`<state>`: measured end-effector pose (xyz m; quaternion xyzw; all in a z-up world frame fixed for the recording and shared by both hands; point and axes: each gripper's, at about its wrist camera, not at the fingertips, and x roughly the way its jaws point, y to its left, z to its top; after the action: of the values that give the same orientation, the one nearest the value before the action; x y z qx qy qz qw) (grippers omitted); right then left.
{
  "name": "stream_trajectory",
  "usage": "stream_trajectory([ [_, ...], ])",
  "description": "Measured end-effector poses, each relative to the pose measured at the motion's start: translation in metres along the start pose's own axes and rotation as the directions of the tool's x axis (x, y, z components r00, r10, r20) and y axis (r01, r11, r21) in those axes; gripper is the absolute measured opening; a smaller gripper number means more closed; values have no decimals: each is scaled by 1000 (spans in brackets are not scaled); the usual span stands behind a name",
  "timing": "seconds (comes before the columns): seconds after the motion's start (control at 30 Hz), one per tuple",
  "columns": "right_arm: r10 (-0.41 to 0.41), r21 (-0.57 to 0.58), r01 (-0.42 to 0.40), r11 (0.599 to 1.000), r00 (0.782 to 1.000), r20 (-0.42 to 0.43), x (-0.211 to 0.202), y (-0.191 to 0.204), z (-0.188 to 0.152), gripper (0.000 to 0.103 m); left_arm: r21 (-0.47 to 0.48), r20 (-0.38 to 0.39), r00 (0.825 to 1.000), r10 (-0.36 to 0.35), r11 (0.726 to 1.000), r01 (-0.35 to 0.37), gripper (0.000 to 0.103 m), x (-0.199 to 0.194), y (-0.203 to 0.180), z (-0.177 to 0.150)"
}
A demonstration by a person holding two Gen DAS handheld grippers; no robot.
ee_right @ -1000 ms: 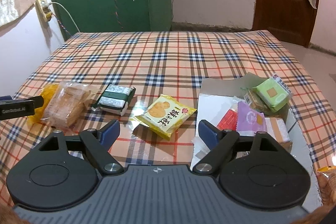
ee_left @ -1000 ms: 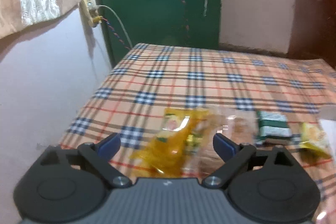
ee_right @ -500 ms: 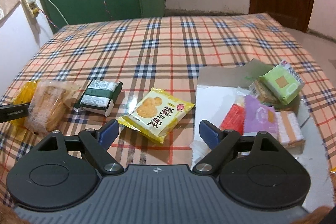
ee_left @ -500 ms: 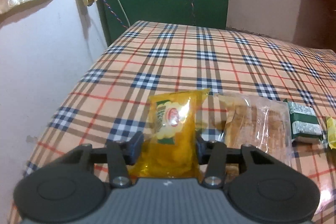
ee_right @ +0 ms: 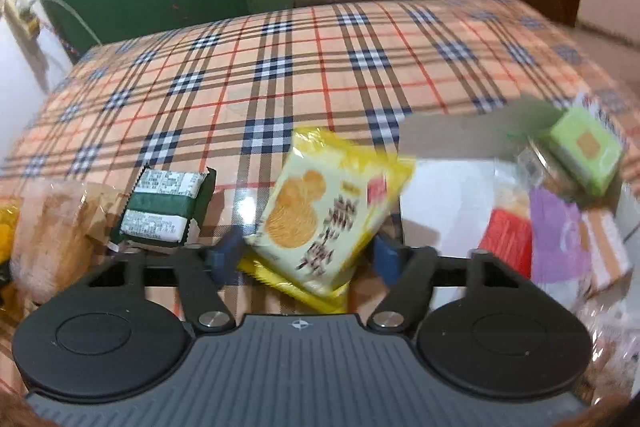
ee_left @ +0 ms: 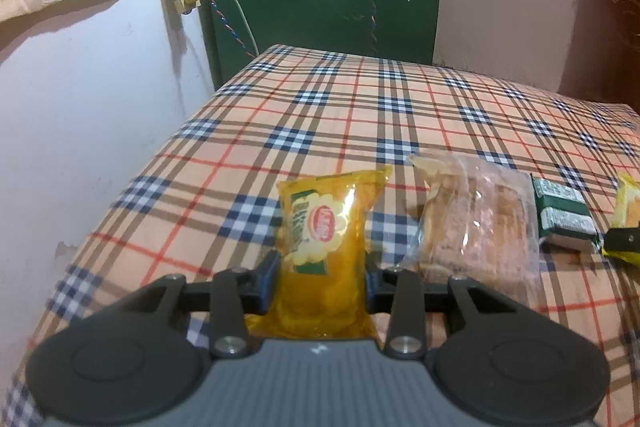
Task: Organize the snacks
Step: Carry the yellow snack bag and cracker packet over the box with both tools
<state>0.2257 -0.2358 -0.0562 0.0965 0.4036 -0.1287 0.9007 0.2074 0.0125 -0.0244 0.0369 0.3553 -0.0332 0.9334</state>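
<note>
The left gripper (ee_left: 320, 277) is closing on the orange snack bag (ee_left: 324, 251): a second ago its jaws stood wide around the bag, and now both blue pads press the bag's sides near its lower half, so the bag looks pinched and ready to lift. The bag lies on the checked cloth (ee_left: 360, 115) near the wall-side edge, with a clear packet of biscuits (ee_left: 476, 227) just beside it and a green-and-white packet (ee_left: 562, 215) further along. The right gripper (ee_right: 306, 259) has come forward and down over the yellow cracker packet (ee_right: 320, 211) and is also closing; the packet sits between the jaws, tilted up at one end, but the blur leaves it unclear whether the pads touch it yet, and a gap seems to remain on each side. To the right of that packet lies a flat white tray (ee_right: 444, 195) with a red packet (ee_right: 506, 239), a purple one (ee_right: 558, 239) and a green box (ee_right: 584, 151) already gathered there. So both hands are taking a loose snack each, probably to carry them to that tray; the two middle packets are left untouched.
</note>
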Motion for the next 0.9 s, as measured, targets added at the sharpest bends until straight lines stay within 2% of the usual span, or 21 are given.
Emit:
stream_trajectory([
  [0.07, 18, -17, -18, 1000, 1000, 14, -1, -1, -2, 71, -6, 1, 1000, -6, 1000, 6, 38, -4, 0, -3],
  [0.3, 105, -112, -105, 988, 994, -5, -24, -6, -26, 68, -23, 5, 1000, -22, 999, 22, 37, -22, -1, -16],
  [0.4, 175, -128, -180, 975, 983, -49, -42, -8, -45, 68, -24, 4, 999, -34, 999, 34, 37, -32, -3, -25],
  [0.5, 255, -170, -269, 948, 962, -101, -60, -3, -64, 68, -32, -4, 999, -49, 998, 49, 37, -47, -6, -38],
  [0.63, 302, -194, -322, 927, 945, -127, -78, 0, -85, 68, -26, -10, 998, -64, 998, 63, 36, -69, -12, -58],
  [0.8, 309, -172, -323, 931, 946, -100, -95, -2, -99, 68, -36, -5, 997, -83, 996, 83, 36, -93, -19, -72],
  [0.9, 300, -197, -309, 931, 951, -73, -114, 0, -105, 68, -21, 23, 996, -91, 996, 92, 36, -109, -26, -72],
])
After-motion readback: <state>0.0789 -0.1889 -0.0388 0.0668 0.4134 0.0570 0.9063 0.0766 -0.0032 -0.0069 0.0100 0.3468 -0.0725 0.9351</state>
